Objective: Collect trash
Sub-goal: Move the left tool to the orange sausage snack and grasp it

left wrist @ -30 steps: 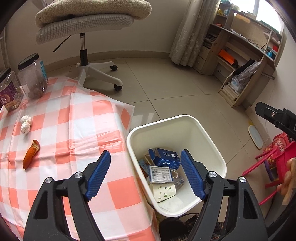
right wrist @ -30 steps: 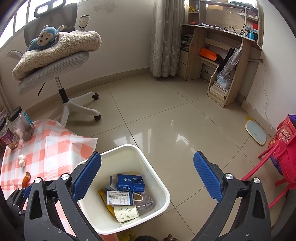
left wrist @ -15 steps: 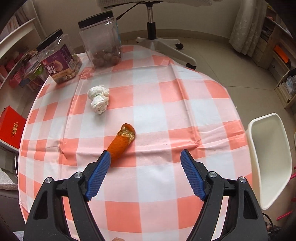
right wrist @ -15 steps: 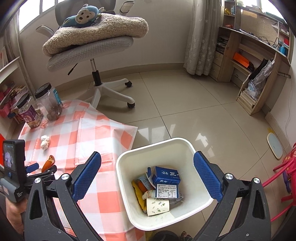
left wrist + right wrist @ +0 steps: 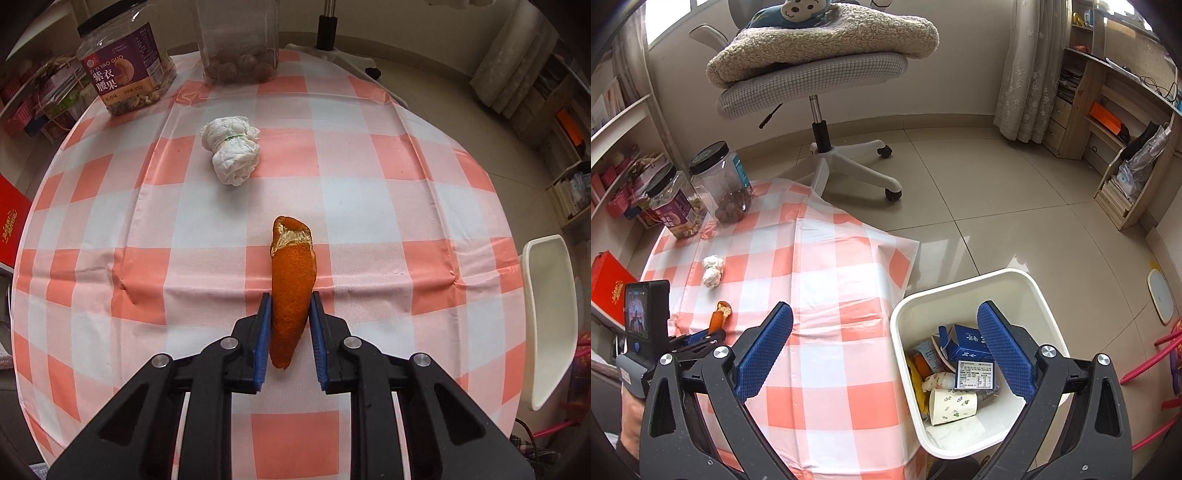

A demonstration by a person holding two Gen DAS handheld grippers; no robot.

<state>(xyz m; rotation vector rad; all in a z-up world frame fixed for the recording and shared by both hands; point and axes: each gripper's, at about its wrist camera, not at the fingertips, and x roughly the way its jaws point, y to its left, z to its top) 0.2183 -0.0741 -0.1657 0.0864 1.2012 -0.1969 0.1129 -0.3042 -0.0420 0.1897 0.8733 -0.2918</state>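
Observation:
My left gripper (image 5: 290, 314) is shut on an orange peel (image 5: 291, 288) that lies on the checked tablecloth (image 5: 369, 206); its blue pads press both sides of the peel. A crumpled white tissue (image 5: 231, 153) lies farther back on the table. In the right wrist view the peel (image 5: 718, 317) and the tissue (image 5: 713, 271) show at the left. My right gripper (image 5: 884, 343) is open and empty, held above the table edge and the white trash bin (image 5: 960, 295), which holds a paper cup, a blue box and other wrappers.
Two lidded snack jars (image 5: 129, 70) (image 5: 238, 40) stand at the table's far edge. An office chair (image 5: 820, 66) with a blanket stands beyond. The bin's rim (image 5: 546, 332) shows at the right of the table. A red box (image 5: 609, 284) is at the left.
My left gripper swung from above the bin to the table, moved onto the orange peel and shut on it. My right gripper shifted so the bin now sits under its right finger.

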